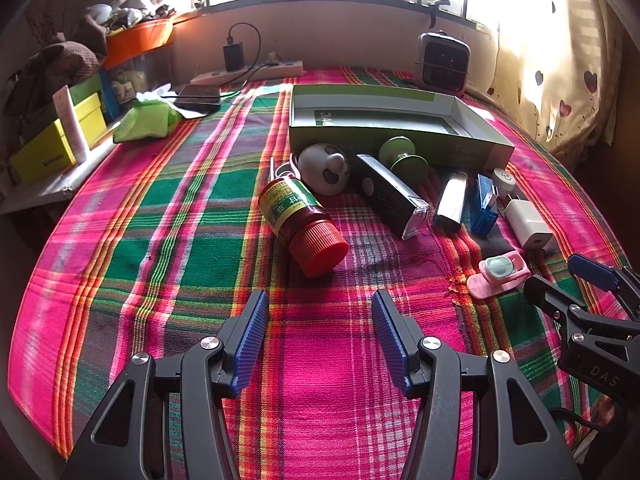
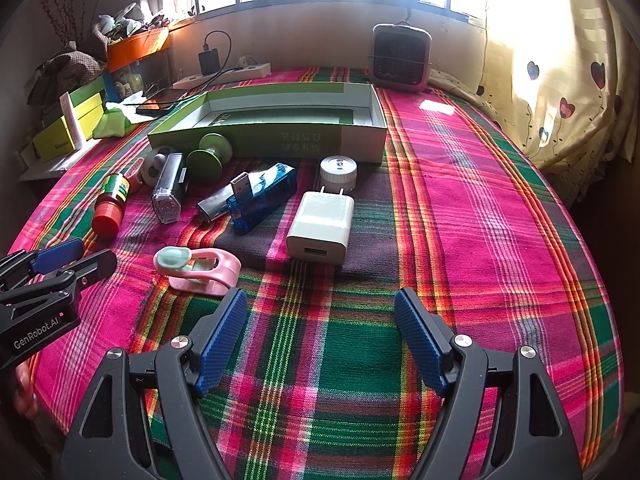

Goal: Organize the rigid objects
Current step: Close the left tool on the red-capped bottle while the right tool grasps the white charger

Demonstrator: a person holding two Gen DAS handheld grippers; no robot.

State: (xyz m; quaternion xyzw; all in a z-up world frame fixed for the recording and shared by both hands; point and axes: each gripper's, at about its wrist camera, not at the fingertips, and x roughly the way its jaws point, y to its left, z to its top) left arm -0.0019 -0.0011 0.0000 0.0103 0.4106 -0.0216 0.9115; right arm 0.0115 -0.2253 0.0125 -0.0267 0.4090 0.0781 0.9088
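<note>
On the plaid cloth, small rigid things are spread in a loose row just in front of an open green box, which is seen empty in both views. From the left, a red-capped bottle is laid on its side, with a white fan behind it. A black torch is laid beside them, and a green spool is set against the box wall. Further right, a silver lighter, a blue USB stick, a small white jar and a white charger are found close together. A pink clip is laid nearer the cameras, apart from the row.

Both grippers are held above the cloth, short of the things. The left gripper is seen with its fingers spread and nothing between them. The right gripper is likewise seen with fingers spread wide and empty, the clip lying just beyond its left finger.
</note>
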